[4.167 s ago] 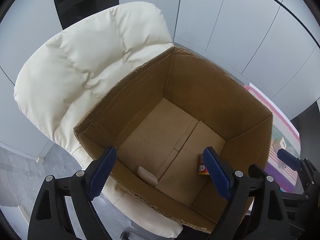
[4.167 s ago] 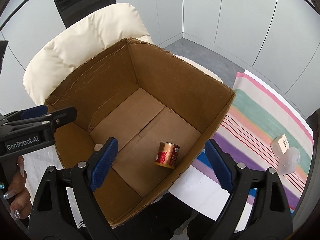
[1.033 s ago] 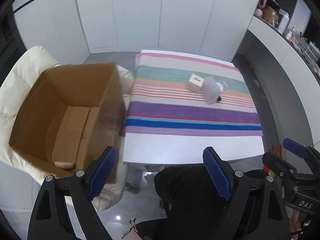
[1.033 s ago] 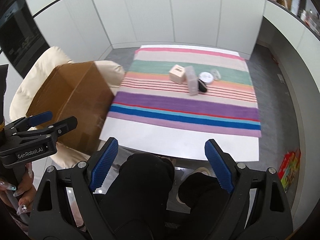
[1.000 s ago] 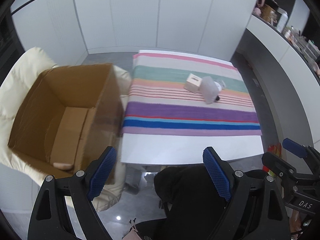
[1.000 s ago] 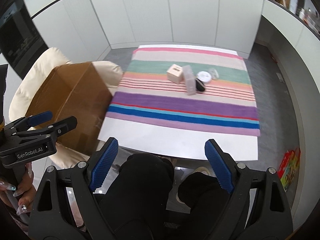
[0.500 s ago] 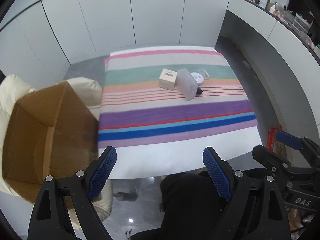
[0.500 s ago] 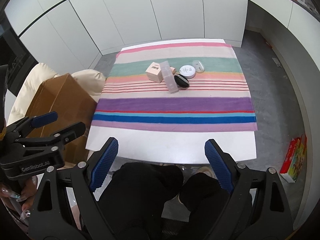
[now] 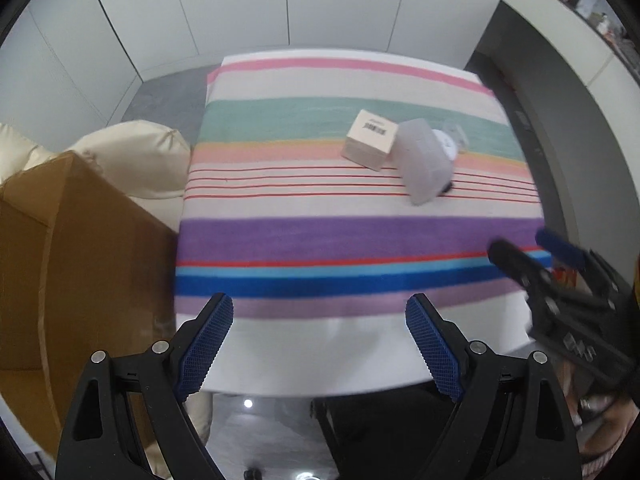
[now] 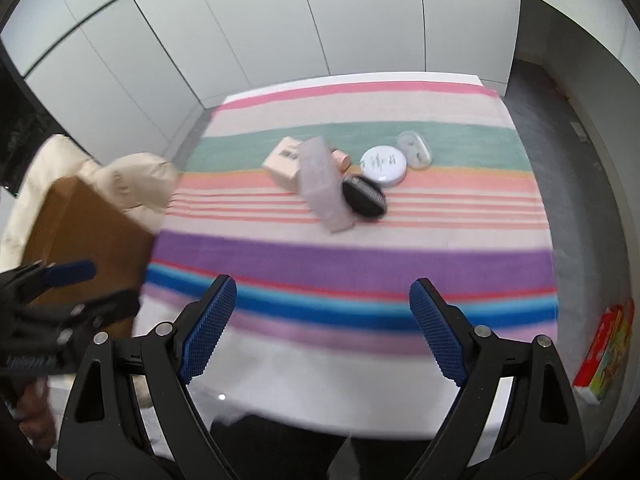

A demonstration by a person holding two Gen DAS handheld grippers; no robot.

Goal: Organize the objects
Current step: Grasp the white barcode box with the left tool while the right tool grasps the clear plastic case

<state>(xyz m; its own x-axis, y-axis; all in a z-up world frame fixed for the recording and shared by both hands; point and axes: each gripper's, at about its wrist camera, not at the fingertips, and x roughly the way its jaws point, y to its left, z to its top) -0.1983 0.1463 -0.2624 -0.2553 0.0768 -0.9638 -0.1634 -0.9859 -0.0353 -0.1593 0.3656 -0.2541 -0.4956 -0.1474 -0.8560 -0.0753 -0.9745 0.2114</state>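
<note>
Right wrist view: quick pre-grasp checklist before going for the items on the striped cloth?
1. Right gripper jaws open, nothing between them: ok.
2. Left gripper jaws open, empty: ok.
3. Items in view, black oval case and white round compact: ok.
4. Frosted box free of neighbours: not ok, it touches the beige carton.
5. Cardboard box opening clear: cannot tell.

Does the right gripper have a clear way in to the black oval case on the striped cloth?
Probably yes. The right gripper is open and empty, and only bare cloth lies before the black oval case, though the frosted box crowds one side.
</note>
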